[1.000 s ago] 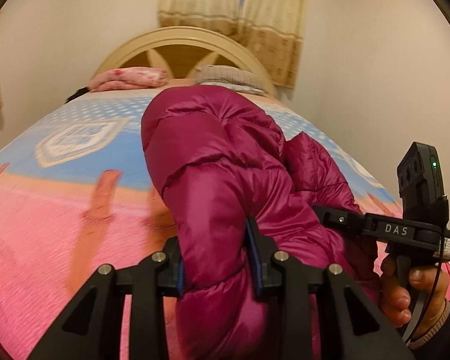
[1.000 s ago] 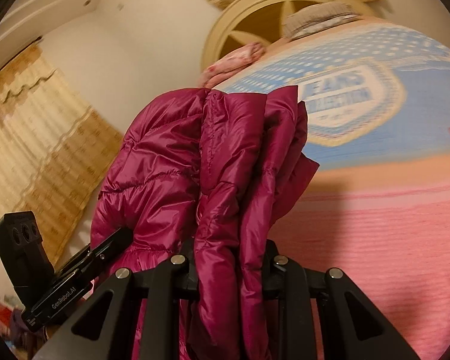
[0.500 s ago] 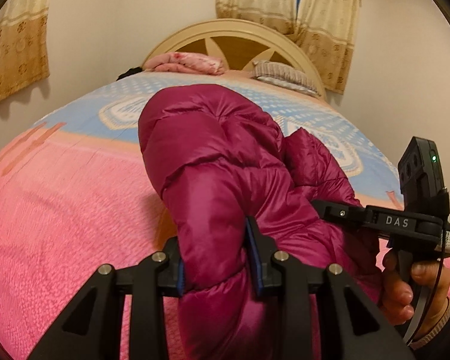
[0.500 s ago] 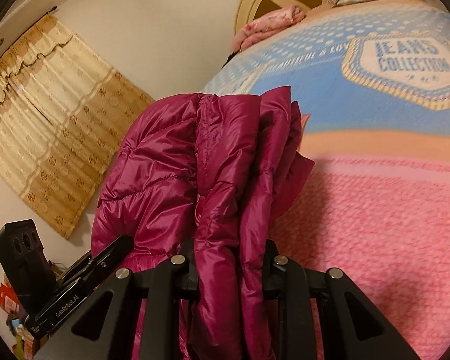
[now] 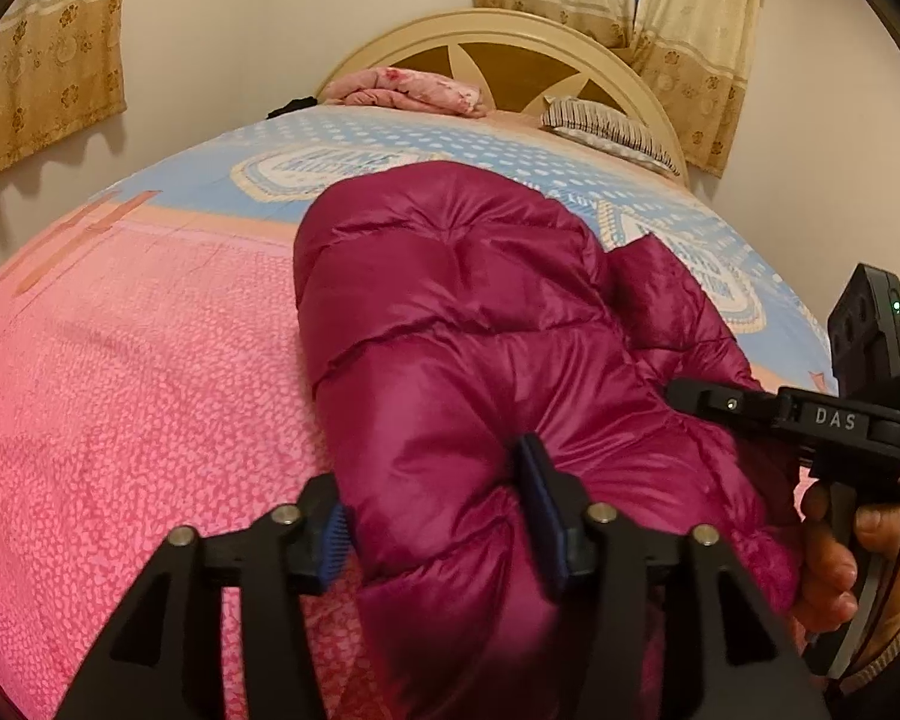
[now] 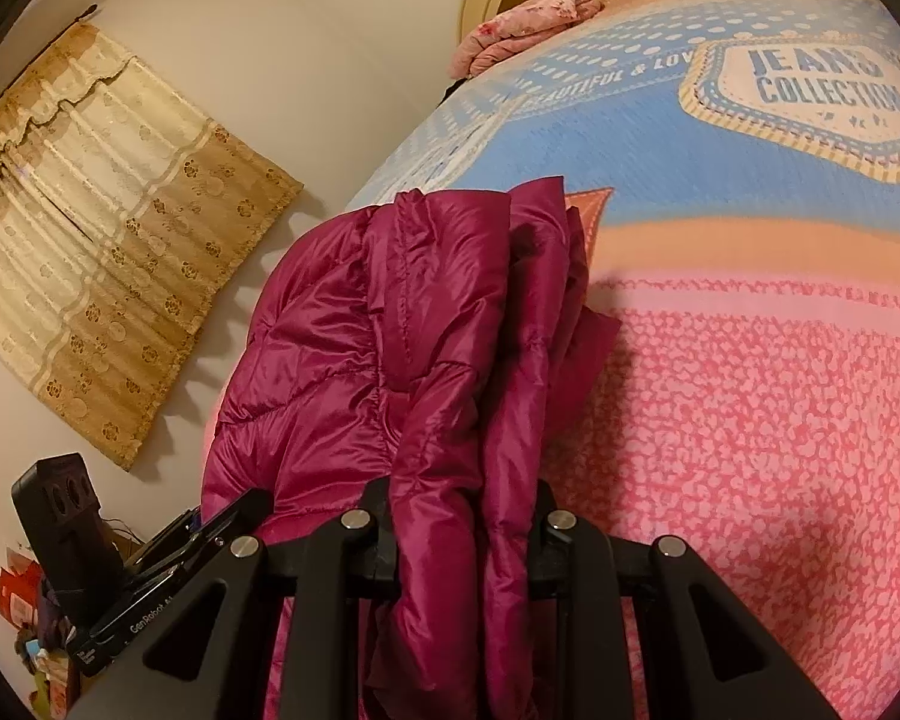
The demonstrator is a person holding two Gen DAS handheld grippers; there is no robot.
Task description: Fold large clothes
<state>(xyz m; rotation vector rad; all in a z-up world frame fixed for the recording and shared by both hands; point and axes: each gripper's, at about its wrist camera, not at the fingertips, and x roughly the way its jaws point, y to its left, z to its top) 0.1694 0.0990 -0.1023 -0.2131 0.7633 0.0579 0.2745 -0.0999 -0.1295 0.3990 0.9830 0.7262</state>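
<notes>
Left gripper [image 5: 438, 531] jaws parted — right gripper [image 6: 462, 531] clamped

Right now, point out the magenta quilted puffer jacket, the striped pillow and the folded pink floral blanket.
Magenta quilted puffer jacket [image 5: 480, 324]: left wrist view, on its puffy upper panel.
Striped pillow [image 5: 600, 126]: left wrist view, on its top face by the headboard.
Folded pink floral blanket [image 5: 408, 90]: left wrist view, on its top fold.

Glossy magenta puffer jacket [image 5: 480, 360], folded in bunched layers, lies on bed.

One magenta puffer jacket [image 5: 480, 360] is seen on one bed [image 5: 120, 408]. Two hand-held grippers are counted (left hand-held gripper [image 5: 438, 516], right hand-held gripper [image 6: 459, 531]). One striped pillow [image 5: 606, 129], one folded pink blanket [image 5: 411, 90] and two curtains are counted.
</notes>
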